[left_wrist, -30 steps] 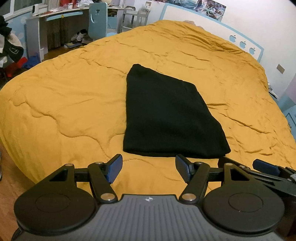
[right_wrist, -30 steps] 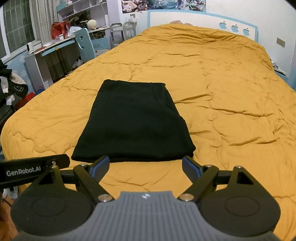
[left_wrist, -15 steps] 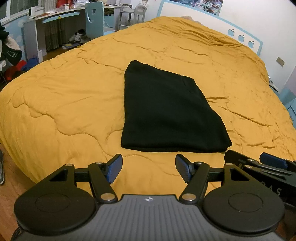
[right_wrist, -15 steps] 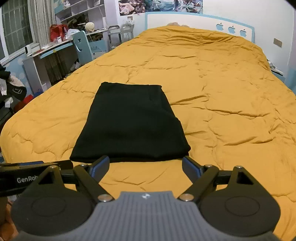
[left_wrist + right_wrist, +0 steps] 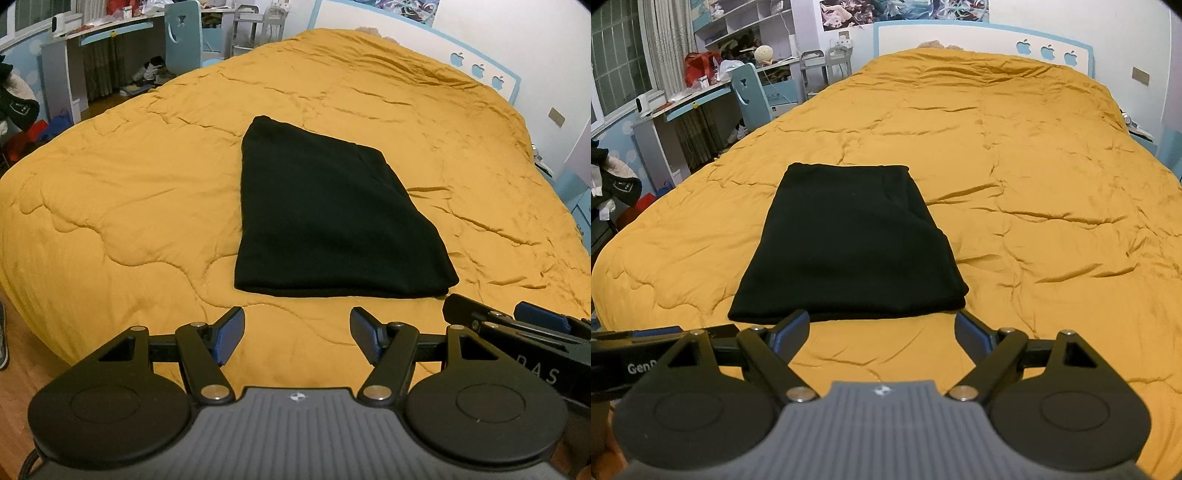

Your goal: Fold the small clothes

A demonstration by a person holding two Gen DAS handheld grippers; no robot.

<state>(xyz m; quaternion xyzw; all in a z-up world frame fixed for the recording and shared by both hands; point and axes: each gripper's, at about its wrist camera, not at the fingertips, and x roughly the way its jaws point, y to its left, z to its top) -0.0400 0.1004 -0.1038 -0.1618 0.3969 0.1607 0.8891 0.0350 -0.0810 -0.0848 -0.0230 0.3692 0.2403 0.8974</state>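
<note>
Garment [image 5: 332, 221], black and apparently knitted, already folded to a flat tapered rectangle, lying on the mustard quilt [image 5: 129, 192] of the bed, near its foot edge and somewhat toward its left side. Left gripper [image 5: 297, 338] and right gripper [image 5: 882, 332] hover just short of the garment's near hem, jaws of each spread wide with nothing between them. Likely fault: a pad catching only the top layer at the hem, which would peel the fold apart; a deeper bite could pinch the soft quilt beneath as well and drag it along. Containers: none visible on the bed; the shelves and desk beyond its left edge are too cluttered to read.
</note>
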